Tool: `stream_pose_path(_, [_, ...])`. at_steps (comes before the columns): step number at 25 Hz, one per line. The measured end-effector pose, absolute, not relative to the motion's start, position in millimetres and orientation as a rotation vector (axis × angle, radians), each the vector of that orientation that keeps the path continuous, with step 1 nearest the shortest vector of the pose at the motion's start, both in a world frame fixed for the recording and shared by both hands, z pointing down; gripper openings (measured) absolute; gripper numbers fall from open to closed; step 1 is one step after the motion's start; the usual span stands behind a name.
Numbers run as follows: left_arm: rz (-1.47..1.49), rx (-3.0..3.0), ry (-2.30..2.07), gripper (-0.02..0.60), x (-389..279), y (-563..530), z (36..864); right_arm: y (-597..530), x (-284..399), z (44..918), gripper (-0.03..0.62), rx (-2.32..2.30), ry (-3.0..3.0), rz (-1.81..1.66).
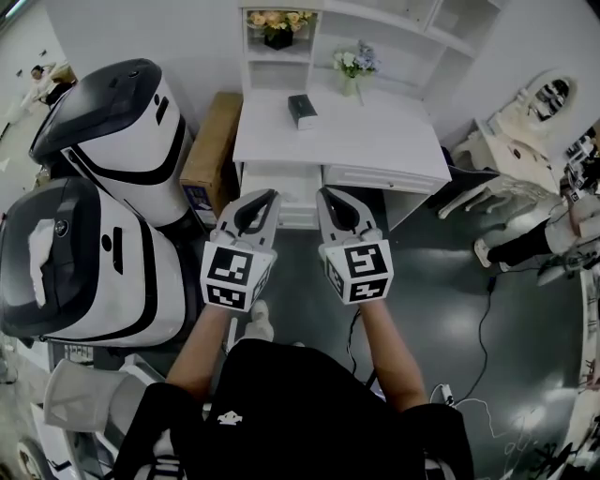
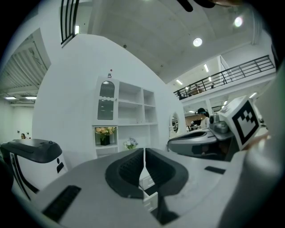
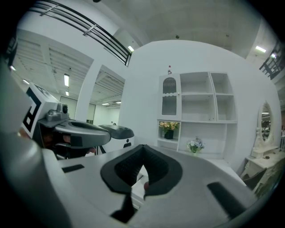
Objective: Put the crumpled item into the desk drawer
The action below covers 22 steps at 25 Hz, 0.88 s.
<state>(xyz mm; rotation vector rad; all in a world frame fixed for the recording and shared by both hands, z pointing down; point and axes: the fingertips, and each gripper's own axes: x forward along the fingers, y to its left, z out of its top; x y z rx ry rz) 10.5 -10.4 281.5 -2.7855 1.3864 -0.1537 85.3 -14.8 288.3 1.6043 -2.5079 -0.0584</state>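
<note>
A white desk (image 1: 394,141) with a shelf unit stands ahead of me. A small dark green item (image 1: 302,111) lies on its top near the back. Below the top, the desk's left drawer (image 1: 296,217) looks pulled out, and the right drawer (image 1: 380,178) is closed. My left gripper (image 1: 274,194) and right gripper (image 1: 323,191) hover side by side in front of the left drawer, well short of the item. Both are shut with nothing between the jaws. The left gripper (image 2: 144,153) and the right gripper (image 3: 143,149) show touching pads in their own views.
Two large white and black machines (image 1: 112,187) stand at the left, with a cardboard box (image 1: 214,141) beside the desk. Flowers (image 1: 277,22) and a small bouquet (image 1: 354,64) sit on the shelves. A white chair and vanity (image 1: 525,141) and a floor cable (image 1: 480,337) are at the right.
</note>
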Motion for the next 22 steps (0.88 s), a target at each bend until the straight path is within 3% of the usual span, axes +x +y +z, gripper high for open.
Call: stream_pose_path(22, [-0.144, -2.750, 1.402, 0.014, 9.8, 67.1, 278.0, 61.1, 90.3, 280.9, -0.003, 1.614, -2.524, -0.116])
